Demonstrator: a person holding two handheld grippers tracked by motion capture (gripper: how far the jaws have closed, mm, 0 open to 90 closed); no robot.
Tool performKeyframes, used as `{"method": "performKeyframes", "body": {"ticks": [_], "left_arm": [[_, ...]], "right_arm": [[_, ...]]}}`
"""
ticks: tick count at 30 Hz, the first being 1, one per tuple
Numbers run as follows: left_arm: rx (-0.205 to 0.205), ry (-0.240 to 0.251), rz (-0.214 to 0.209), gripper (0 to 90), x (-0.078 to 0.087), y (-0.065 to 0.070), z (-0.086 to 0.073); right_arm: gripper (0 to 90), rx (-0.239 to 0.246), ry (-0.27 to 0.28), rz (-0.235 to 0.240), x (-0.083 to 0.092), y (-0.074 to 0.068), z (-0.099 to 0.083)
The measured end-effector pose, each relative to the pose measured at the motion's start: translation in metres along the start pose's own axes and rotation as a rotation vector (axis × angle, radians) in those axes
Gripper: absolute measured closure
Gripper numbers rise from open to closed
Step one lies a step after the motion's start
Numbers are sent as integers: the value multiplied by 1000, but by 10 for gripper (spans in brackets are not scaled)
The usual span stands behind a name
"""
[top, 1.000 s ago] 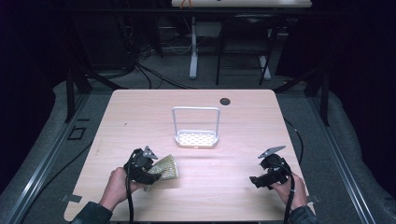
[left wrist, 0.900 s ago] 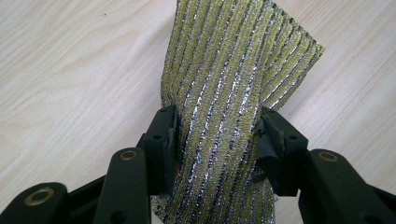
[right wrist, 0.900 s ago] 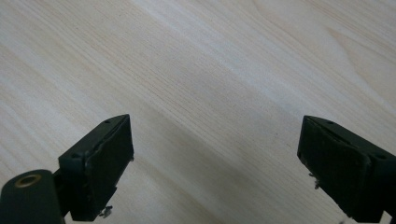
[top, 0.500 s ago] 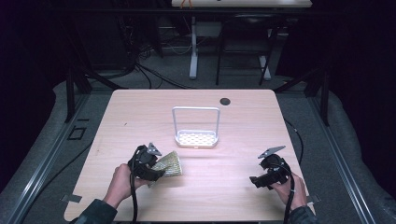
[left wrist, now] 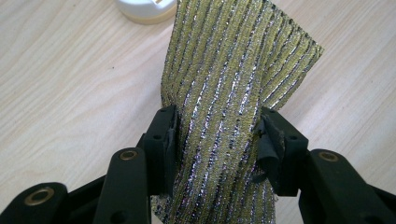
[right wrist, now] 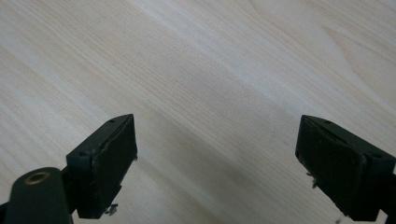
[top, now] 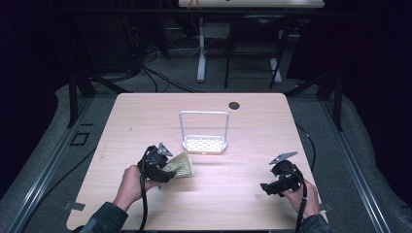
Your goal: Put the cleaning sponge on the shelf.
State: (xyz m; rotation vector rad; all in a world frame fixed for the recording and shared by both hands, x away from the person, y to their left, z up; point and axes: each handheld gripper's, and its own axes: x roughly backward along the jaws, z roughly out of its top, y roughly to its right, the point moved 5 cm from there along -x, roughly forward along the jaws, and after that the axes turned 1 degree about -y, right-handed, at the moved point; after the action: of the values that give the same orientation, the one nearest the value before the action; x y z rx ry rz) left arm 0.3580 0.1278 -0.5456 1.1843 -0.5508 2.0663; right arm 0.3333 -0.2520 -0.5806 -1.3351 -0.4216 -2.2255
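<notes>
A glittery gold-and-silver striped sponge cloth [left wrist: 224, 93] sticks up between my left gripper's [left wrist: 217, 135] black jaws, which are shut on its sides. In the high view the left gripper [top: 163, 167] holds that sponge [top: 180, 166] just above the table, slightly left of and in front of the white rack [top: 204, 141]. My right gripper [top: 268, 187] rests low at the table's front right, its jaws wide open over bare wood. The right gripper [right wrist: 215, 163] has nothing between its pads.
The white rack has a tall wire frame and a perforated base at the table's middle. A small dark round cap [top: 234, 105] lies near the far edge. A white round base [left wrist: 145, 9] shows beyond the sponge in the left gripper view.
My left gripper with the sponge has shifted slightly right and up toward the rack. The right gripper has stayed in place.
</notes>
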Motion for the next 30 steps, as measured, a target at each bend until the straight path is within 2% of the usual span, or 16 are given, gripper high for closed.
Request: {"method": "performKeyframes", "body": {"ticks": [12,19,30], "left_arm": [[-9,13,-14,521,-6,2,20],[-8,16,-12,522,-7,1,27],[-7,39,-9,528,-12,0,47]], "right_arm": [[122,0,1,-3,0,1,0],[123,-2,5,-4,0,1,0],[125,4,6,-8,1,1,0]]}}
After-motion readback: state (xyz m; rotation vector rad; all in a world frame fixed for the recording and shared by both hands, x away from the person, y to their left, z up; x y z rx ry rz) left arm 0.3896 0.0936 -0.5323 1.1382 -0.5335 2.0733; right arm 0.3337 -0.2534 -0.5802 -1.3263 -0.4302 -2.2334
